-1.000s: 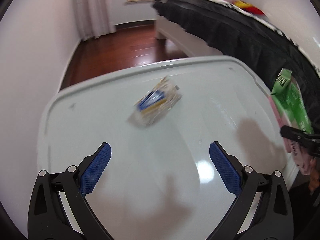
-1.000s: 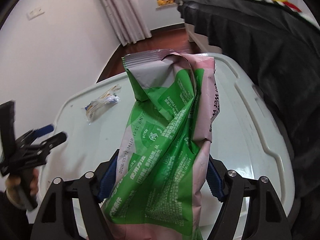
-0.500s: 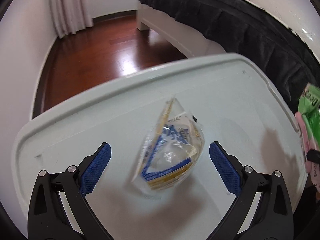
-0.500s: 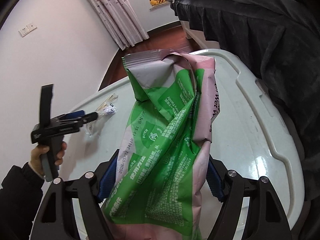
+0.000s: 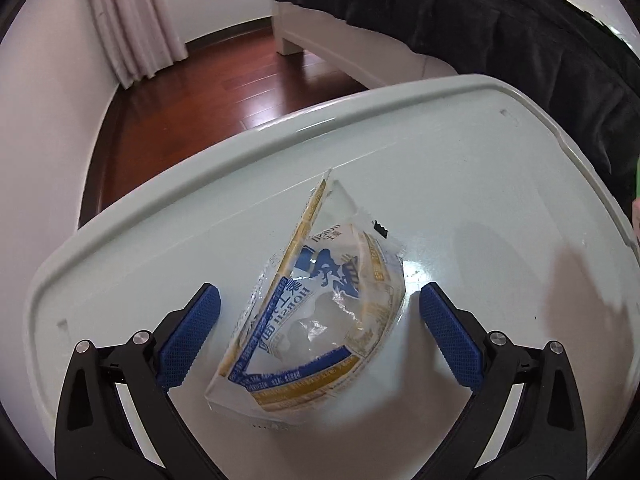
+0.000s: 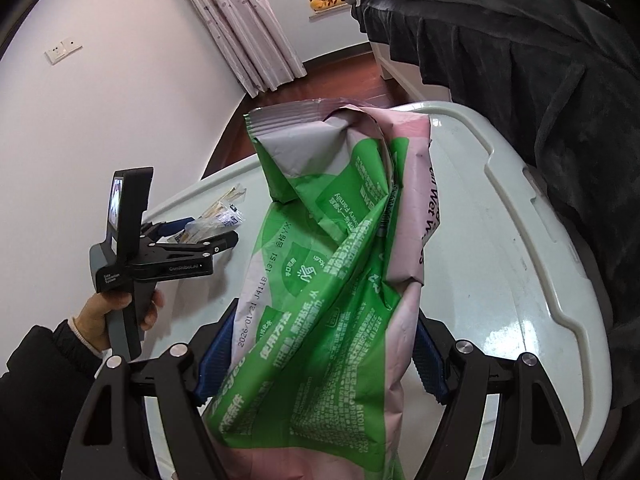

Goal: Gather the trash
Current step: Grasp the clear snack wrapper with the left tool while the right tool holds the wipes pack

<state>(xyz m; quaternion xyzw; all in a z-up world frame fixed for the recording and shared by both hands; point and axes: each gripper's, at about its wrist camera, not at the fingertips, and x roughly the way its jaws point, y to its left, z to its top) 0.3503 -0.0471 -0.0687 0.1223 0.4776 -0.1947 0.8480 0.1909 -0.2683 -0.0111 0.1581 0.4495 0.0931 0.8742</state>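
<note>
A clear plastic wrapper [image 5: 320,312] with blue and yellow print lies crumpled on the pale grey-green lid [image 5: 460,168]. My left gripper [image 5: 318,336] is open, its blue pads on either side of the wrapper, apart from it. In the right wrist view the left gripper [image 6: 200,236] shows at the wrapper [image 6: 218,216]. My right gripper [image 6: 320,360] is shut on a green and pink wet-wipes bag [image 6: 336,264] and holds it above the lid [image 6: 500,240].
A bed with a black cover [image 5: 480,28] runs along the right side, close to the lid. A white wall [image 6: 100,120] is at the left, with curtains [image 6: 240,28] and dark wood floor [image 5: 208,92] beyond.
My left gripper has moved forward over the lid until the wrapper sits between its open fingers. The right gripper still holds the bag, barely moved.
</note>
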